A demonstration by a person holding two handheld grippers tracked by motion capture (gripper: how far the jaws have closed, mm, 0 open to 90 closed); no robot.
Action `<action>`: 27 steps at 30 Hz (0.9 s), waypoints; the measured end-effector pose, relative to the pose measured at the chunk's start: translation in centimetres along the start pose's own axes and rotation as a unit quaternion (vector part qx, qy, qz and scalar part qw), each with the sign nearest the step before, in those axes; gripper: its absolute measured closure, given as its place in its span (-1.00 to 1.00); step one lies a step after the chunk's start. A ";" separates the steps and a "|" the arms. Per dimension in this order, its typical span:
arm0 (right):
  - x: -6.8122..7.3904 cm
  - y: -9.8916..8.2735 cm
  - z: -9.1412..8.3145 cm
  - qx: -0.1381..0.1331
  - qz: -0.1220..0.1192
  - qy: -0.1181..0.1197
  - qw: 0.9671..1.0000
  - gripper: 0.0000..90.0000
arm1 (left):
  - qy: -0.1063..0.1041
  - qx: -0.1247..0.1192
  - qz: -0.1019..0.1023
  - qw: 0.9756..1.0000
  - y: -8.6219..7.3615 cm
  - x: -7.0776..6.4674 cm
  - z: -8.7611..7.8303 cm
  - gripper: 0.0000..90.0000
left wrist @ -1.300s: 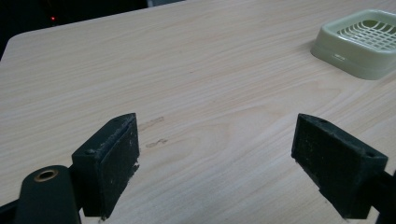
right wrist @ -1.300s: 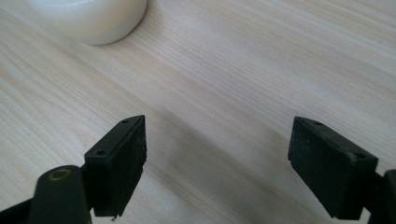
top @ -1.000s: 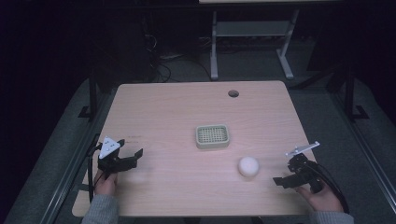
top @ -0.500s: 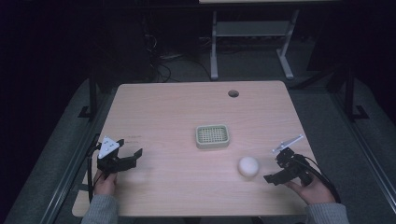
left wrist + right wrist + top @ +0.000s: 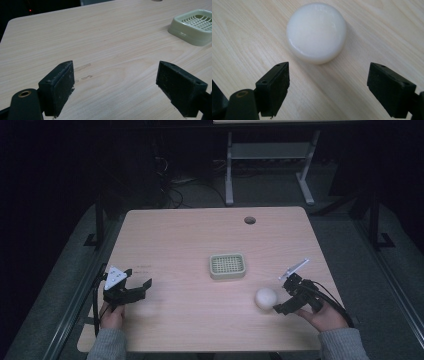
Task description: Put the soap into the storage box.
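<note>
**Right gripper closes in on the white soap**

Moving left across the table since a second ago, the right gripper (image 5: pixel 283 294) now sits just beside the round white soap (image 5: pixel 266 298), jaws spread wide and empty. Its own view shows the soap (image 5: pixel 316 32) lying on the table (image 5: pixel 190 240) just ahead of the jaws, untouched. Near the left edge, the left gripper (image 5: pixel 141 287) rests unmoved, jaws apart, well apart from the green soap dish (image 5: pixel 227 266).

The left hand-held gripper (image 5: pixel 116 86) hangs wide apart over bare tabletop (image 5: pixel 100 37); a green slatted dish (image 5: pixel 193 26) sits ahead, well apart.
</note>
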State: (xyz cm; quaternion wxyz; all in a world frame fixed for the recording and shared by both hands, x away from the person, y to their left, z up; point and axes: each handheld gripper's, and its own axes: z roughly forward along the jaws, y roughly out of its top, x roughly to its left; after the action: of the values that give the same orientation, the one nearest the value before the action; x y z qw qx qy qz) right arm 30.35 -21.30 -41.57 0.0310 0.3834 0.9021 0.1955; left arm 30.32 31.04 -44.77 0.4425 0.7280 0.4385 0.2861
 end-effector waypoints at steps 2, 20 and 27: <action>0.1 0.5 0.1 0.002 -0.005 0.002 1.000 -0.62 | -0.001 0.001 -0.001 1.000 0.0 0.0 0.0 -0.67; 1.1 3.5 1.5 0.033 -0.038 0.005 0.999 -0.65 | 0.001 -0.004 -0.003 1.000 0.0 0.2 -0.1 -0.67; 1.2 4.0 2.2 0.043 -0.041 0.008 0.998 -0.65 | 0.002 -0.001 -0.002 1.000 0.1 0.2 -0.2 -0.67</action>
State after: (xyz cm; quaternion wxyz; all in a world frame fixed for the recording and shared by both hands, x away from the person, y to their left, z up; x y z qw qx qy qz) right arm 32.67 -17.17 -41.99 0.0158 0.3455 0.9248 0.1584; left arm 30.28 31.26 -44.63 0.4432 0.7262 0.4403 0.2870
